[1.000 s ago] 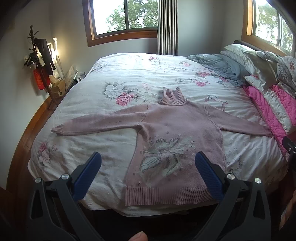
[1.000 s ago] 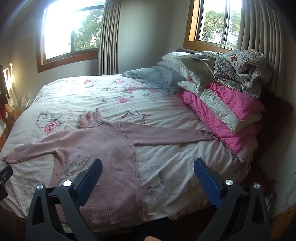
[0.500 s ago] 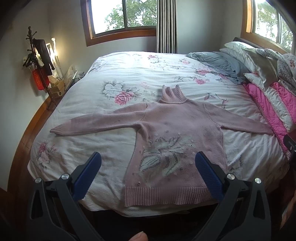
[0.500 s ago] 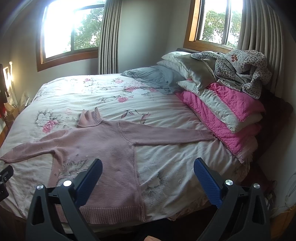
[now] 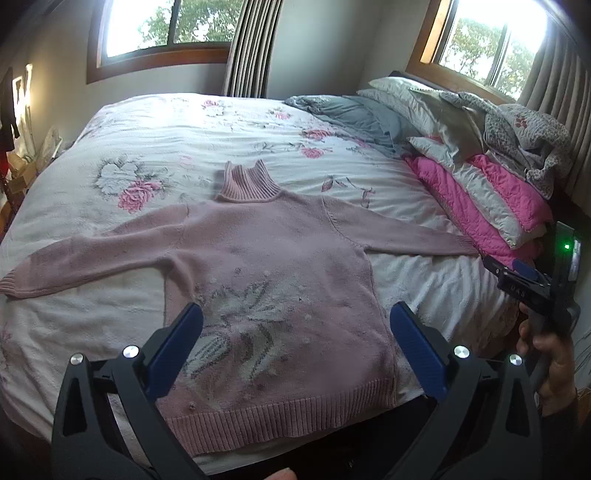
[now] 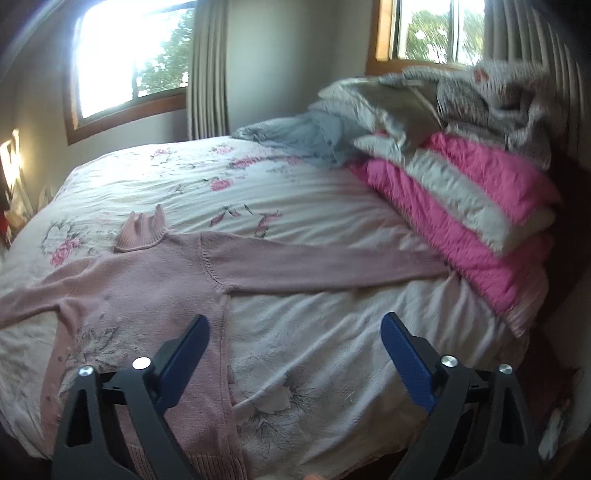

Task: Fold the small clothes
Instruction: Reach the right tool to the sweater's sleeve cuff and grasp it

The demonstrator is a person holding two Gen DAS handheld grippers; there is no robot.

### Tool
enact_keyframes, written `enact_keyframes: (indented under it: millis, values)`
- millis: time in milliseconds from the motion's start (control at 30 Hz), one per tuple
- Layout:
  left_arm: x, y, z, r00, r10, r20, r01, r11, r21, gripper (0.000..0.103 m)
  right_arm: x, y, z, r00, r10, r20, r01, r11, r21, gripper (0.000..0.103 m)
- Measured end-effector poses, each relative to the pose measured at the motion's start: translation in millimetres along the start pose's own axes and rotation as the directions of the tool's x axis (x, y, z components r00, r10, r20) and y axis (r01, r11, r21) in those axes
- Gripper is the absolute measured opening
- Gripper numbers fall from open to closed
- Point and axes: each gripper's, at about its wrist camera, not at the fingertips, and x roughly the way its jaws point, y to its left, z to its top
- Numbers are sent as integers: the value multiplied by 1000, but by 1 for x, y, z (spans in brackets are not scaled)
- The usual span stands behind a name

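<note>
Pink sweater point(image 5: 273, 280) lies flat, unfolded, on the bed point(image 5: 177, 133). I hold both hand-held grippers, left point(image 5: 295, 343) and right point(image 6: 293, 350), spread above its hem; next, pinch a sleeve.

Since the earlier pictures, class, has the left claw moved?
Yes. The left claw has swung right and closer: the window slid left, and the pillows came further into view.

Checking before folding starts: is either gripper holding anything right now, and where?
Nothing is held. The left gripper and right gripper are both open above the sweater.
</note>
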Motion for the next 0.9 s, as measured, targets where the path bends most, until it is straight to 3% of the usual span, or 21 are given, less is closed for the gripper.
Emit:
enact_keyframes:
  millis: [67,133,200,233,333,433,533,633,733,800,833,900]
  values:
    - [12,-13,2,999,44,4,-44,997,65,100,40,-47,2,995,45,-94,-31,989,146,60]
    - [24,-26,4,998,60,19,-62,989,131,100,76,-95,1,985,80,-151,-35,959,282,55]
    - [38,-32,9,1000,28,-6,-27,991,134,100,108,-139,0,973,135,-186,-49,913,405,46]
    - [46,-34,10,1000,7,-22,-4,992,127,100,123,-163,1,967,181,-177,-75,874,481,42]
    - [67,-42,14,993,-96,-72,104,989,108,100,162,-235,3,955,283,-85,-150,713,685,42]
    - [78,-52,14,974,-209,-88,217,972,94,100,200,-296,10,952,307,14,-192,558,808,44]
    - [86,-62,15,976,-209,-61,214,970,113,100,239,-341,15,947,315,70,-212,443,871,44]
    - [96,-61,17,979,-198,-47,201,975,90,100,268,-365,16,955,288,75,-188,387,903,44]
    - [110,-53,17,980,-182,-85,187,981,45,100,285,-372,14,977,212,-10,-75,391,917,44]
    - [120,-47,17,980,-166,-110,170,985,26,100,289,-377,10,984,172,-46,-21,370,929,44]
    - [123,-44,17,980,-164,-117,167,986,14,100,290,-378,8,986,163,-42,-19,356,934,44]
    - [129,-39,17,978,-167,-122,167,986,-9,100,299,-384,6,985,165,-44,-22,376,927,44]
